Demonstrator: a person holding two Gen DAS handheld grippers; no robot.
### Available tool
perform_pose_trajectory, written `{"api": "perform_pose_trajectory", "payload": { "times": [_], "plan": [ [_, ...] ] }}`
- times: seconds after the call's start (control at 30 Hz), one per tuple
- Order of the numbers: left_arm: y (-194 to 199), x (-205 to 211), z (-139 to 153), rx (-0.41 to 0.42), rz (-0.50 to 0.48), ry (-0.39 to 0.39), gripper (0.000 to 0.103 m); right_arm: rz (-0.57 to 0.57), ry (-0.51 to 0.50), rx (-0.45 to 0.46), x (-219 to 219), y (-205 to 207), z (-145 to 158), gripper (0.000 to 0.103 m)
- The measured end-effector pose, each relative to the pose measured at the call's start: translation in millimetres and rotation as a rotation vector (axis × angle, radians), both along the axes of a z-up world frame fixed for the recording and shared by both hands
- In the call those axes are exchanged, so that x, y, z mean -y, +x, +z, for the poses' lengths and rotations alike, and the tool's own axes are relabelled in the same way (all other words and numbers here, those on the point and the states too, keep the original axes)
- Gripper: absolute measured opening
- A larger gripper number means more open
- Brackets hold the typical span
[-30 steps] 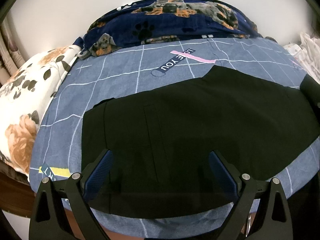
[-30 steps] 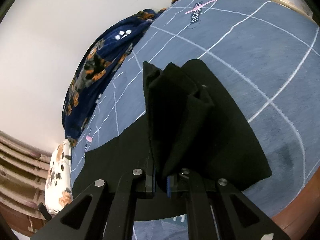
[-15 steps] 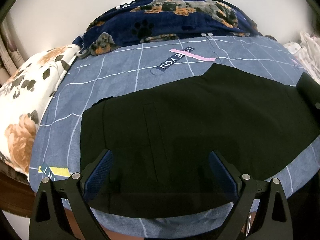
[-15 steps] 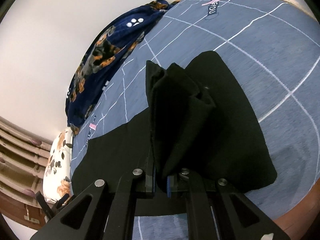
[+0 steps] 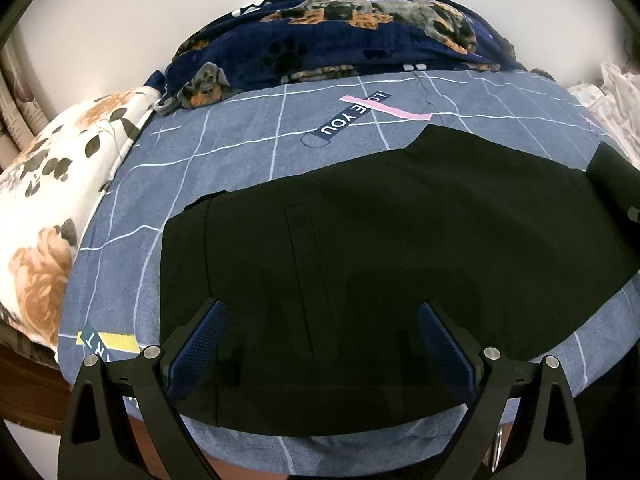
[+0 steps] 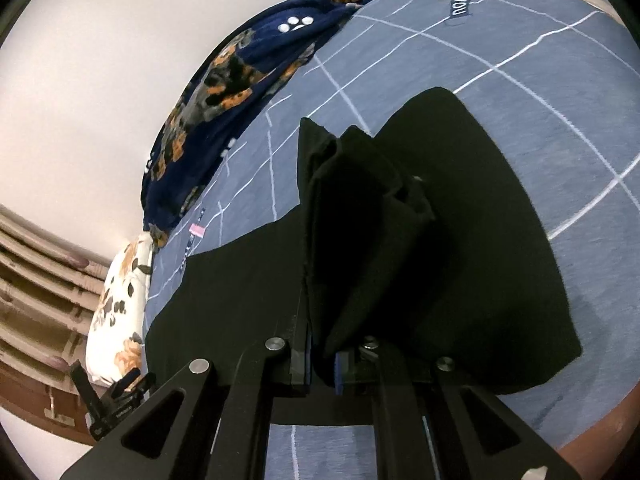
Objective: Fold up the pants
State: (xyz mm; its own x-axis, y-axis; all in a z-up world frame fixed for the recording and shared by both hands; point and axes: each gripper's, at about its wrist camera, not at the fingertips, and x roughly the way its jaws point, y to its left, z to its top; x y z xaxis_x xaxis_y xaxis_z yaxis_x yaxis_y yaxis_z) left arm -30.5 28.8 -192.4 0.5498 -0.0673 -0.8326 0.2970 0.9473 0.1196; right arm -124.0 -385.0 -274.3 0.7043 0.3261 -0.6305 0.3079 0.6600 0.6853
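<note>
Black pants point(image 5: 380, 248) lie flat across a blue checked bed sheet point(image 5: 248, 140), waistband end at the left. My left gripper point(image 5: 320, 344) is open, its blue-padded fingers point(image 5: 200, 344) hovering over the waist end near the bed's front edge. My right gripper point(image 6: 322, 364) is shut on the bunched leg end of the pants point(image 6: 360, 240) and holds it lifted above the sheet point(image 6: 540, 80). The rest of the pants point(image 6: 240, 292) trail flat to the left. The lifted leg end also shows at the right edge of the left wrist view point(image 5: 616, 184).
A navy dog-print blanket point(image 5: 360, 36) lies bunched along the wall at the back. A floral pillow point(image 5: 48, 200) sits at the left end of the bed. White fabric point(image 5: 612, 96) lies at the right. The bed's wooden edge point(image 6: 600, 424) is close in front.
My right gripper has carried the held leg end leftward along the bed, toward the waist. The left gripper has barely moved and stays open.
</note>
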Motion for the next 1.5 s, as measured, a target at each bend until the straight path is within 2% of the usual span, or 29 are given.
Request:
{"api": "perform_pose_trajectory", "payload": {
  "times": [1.5],
  "plan": [
    [1.7, 0.1, -5.0, -0.014, 0.0, 0.005, 0.096, 0.125, -0.023, 0.012, -42.2, 16.9, 2.7, 0.012]
  ]
}}
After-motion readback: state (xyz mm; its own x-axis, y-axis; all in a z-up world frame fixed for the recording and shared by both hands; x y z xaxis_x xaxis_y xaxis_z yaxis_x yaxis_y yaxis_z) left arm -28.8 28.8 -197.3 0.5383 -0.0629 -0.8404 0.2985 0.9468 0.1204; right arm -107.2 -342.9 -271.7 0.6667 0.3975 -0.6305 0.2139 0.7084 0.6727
